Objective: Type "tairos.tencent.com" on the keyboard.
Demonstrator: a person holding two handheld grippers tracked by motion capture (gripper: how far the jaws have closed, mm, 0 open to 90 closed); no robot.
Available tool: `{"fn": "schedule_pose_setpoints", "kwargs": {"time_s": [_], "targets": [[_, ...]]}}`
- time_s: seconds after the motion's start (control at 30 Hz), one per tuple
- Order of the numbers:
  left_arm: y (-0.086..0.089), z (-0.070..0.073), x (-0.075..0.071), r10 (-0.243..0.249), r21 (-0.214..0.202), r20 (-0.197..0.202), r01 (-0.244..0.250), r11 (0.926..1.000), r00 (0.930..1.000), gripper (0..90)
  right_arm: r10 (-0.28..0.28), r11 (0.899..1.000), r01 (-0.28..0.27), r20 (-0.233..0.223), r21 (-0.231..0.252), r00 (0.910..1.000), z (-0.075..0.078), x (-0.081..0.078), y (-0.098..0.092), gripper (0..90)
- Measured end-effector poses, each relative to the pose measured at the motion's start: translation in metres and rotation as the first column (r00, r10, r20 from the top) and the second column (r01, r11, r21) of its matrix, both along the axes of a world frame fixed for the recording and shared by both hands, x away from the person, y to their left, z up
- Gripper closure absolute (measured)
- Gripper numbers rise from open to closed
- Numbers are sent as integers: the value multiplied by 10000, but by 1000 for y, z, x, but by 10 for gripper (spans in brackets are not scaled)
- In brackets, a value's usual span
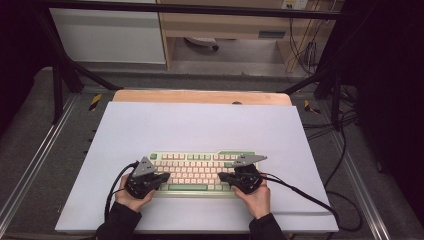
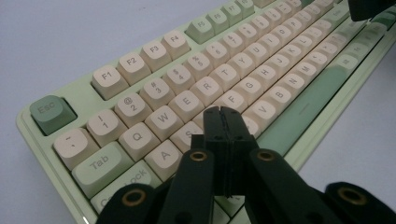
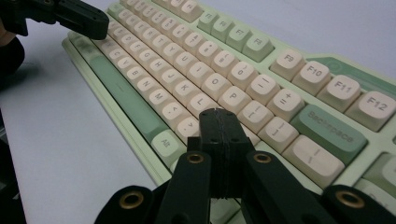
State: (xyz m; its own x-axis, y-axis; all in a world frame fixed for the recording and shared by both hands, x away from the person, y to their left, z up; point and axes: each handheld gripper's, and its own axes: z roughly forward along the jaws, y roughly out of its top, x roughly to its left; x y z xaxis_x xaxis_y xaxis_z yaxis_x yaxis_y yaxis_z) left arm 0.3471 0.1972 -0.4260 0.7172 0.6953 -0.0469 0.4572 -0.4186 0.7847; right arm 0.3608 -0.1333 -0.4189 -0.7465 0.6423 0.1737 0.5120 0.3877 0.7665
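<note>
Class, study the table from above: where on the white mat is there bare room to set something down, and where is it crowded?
The white mat is bare between the keyboard and the wooden table edge, and in strips on either side of the keyboard. The near strip is crowded: the left gripper and right gripper, jaws shut, sit over the keys, with hands and cables trailing behind.

We see a white mat (image 1: 200,125) covering a wooden tabletop (image 1: 200,96). Beyond it we note a pale cabinet (image 1: 107,35) and black cables (image 1: 302,47) hanging at right.

Matt plastic keyboard (image 2: 196,88) on a smooth white sheet (image 1: 200,125).
</note>
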Motion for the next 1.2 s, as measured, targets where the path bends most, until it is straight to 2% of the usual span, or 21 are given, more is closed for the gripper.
{"fn": "schedule_pose_setpoints", "kwargs": {"time_s": [0.2, 0.43, 1.03, 1.2], "targets": [[4, -1, 0, 122, -80, -32, -122, 9999, 9999, 900, 246, 9997, -246, 21, -75, 9997, 0, 1, 12, 900], [2, -3, 0, 20, -35, -39, -20, 10000, 10000, 900, 374, 9993, -375, -89, -71, 9993, -2, 3, 21, 900], [5, -2, 0, 122, -162, -30, -123, 9998, 9999, 900, 503, 9981, -510, -183, -346, 9986, -15, 4, 27, 900], [5, -1, 0, 94, -170, -5, -94, 9998, 10000, 900, 478, 9982, -483, -163, -348, 9987, -14, 3, 26, 900]]}}
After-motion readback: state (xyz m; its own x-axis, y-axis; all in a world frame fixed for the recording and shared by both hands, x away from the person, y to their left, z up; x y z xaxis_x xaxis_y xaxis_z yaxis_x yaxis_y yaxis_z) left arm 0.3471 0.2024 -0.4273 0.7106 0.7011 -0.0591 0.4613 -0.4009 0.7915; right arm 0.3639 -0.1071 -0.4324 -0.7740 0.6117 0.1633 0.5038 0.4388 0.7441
